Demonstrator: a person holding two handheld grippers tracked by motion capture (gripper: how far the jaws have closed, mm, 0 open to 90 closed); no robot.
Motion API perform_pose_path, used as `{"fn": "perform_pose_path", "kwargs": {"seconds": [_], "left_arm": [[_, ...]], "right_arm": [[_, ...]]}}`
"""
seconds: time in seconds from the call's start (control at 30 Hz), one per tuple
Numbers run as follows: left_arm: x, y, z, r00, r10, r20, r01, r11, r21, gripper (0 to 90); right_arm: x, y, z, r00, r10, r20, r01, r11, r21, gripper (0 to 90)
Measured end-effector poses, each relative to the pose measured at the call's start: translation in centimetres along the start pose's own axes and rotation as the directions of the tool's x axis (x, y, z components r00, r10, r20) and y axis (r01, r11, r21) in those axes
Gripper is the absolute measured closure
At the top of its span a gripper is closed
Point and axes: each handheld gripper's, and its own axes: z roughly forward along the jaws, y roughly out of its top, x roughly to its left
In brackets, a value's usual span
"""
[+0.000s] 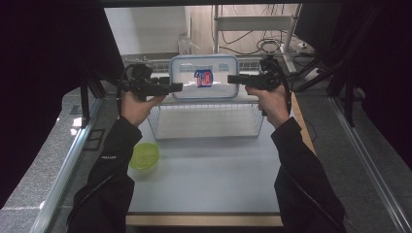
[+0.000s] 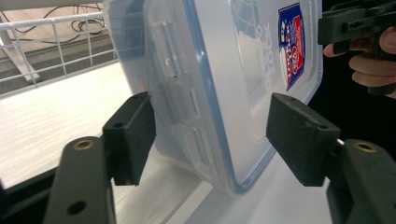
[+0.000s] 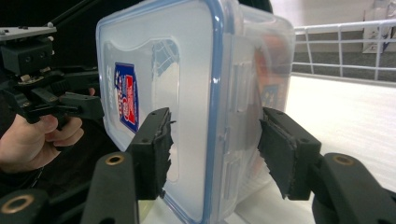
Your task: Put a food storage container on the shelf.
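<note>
1. The clear plastic container (image 1: 214,90) stood on edge at the far side of the wire basket (image 1: 204,116) on the bench (image 1: 209,179). Its lid, with a red and blue label (image 2: 290,44), faced the person. A green bowl (image 1: 144,156) sat well apart, near the left sleeve.
2. The left tool (image 1: 177,87) reached in level from 1 side and the right tool (image 1: 232,78) from the other, so the box sat between the 2.
3. In the left gripper view the left tool (image 2: 210,135) straddled the box's lower corner with its jaws apart. 1 pad was just beside the tub wall, the other stood clear of the lid, and nothing was clamped.
4. In the right gripper view the right tool (image 3: 215,154) straddled the opposite end. Its pads lay close against lid and base, but I could not tell whether they pressed.
5. Handling, as a judgement: the box looked empty, so light, and stiff enough to keep its shape under a moderate squeeze.
6. The smooth lid and walls looked slippery, so a flat pinch there could slide. The worn foam on the right tool's pads might have helped.
7. The best hold seemed to be across the thickness at a short end, with 1 pad on the lid and 1 on the base.
8. The blue seal rim (image 3: 215,93) and the side latches (image 2: 194,100) gave ridges to catch, but squeezing a latch itself risked popping it.
9. Balanced on edge, it could have tipped if nudged unevenly.
</note>
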Motion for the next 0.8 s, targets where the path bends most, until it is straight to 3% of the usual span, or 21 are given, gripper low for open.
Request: {"fn": "perform_pose_path", "kwargs": {"seconds": [0.17,0.27,0.53,0.8], "left_arm": [[0.0,0.0,0.6,0.9999,-0.009,-0.005,0.009,0.9997,0.021,31.2],[0.3,-0.1,0.7,0.9995,-0.032,0.001,0.032,0.9994,0.012,31.1],[0.5,-0.3,1.0,0.9991,-0.04,0.013,0.04,0.9992,0.005,28.8],[0.8,-0.3,1.2,0.9968,-0.072,0.033,0.072,0.9974,-0.004,25.8]], "right_arm": [[-0.1,-0.2,0.4,1.0,0.003,0.009,-0.003,1.0,0.018,43.3],[-0.3,-0.2,0.6,0.9998,0.014,0.012,-0.014,1.0,0.013,42.9],[-0.6,-0.3,0.8,0.9997,0.023,0.008,-0.023,1.0,0.003,40.6],[-0.8,-0.4,1.1,0.9993,0.037,0.009,-0.037,0.999,0.003,37.0]]}}
